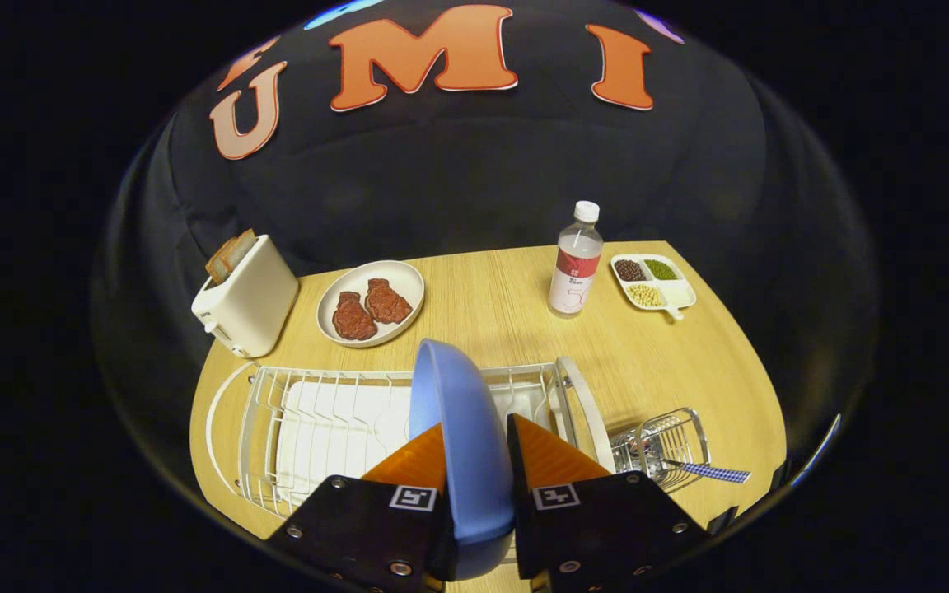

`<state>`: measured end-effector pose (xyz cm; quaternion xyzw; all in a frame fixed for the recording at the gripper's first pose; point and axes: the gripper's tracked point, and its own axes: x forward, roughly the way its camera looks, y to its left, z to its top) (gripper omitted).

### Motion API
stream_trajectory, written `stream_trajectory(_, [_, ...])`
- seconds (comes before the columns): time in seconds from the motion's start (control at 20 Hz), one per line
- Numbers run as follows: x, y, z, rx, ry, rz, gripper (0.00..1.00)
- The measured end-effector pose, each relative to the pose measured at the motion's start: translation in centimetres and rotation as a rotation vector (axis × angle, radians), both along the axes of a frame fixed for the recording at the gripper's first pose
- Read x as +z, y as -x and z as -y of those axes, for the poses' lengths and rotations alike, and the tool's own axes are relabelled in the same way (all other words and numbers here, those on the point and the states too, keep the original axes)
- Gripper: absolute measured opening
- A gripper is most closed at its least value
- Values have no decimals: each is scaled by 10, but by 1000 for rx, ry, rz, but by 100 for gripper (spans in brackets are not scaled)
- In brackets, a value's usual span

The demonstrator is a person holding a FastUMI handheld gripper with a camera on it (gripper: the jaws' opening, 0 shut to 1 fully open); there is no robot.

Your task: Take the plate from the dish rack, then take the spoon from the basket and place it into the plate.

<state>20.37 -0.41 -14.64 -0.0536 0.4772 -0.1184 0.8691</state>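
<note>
My claw (474, 461) clamps the blue plate (458, 412) upright over the dish rack (310, 420); beside it at the desk's (507, 305) near right edge, the basket (664, 445) holds the spoon (709, 471).

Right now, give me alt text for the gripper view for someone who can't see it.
The gripper is shut on a blue plate held on edge over the dish rack. Beside the rack, a spoon sticks out of a wire basket. Beyond them on the table are a toaster, a dish of meat, a bottle and a bean tray.
</note>
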Motion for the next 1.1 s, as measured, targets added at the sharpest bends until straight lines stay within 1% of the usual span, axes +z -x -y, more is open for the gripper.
stream_trajectory(0.05, [6, -5, 4, 6, 39, 22, 28])
stream_trajectory(0.15, [13, -8, 5, 15, 65, 37, 26])
stream_trajectory(0.3, [21, -6, 3, 27, 106, 35, 26])
stream_trajectory(0.4, [35, -9, 0, 17, 94, 63, 26])
stream_trajectory(0.5, [50, -5, -2, 9, 52, 85, 26])
stream_trajectory(0.65, [77, 12, 3, 17, 10, 134, 26])
stream_trajectory(0.75, [90, 30, 4, 25, -28, 167, 26])
stream_trajectory(0.95, [97, 77, 7, 55, -110, 188, 26])
stream_trajectory(1.1, [91, 111, 7, 79, -157, 184, 26])
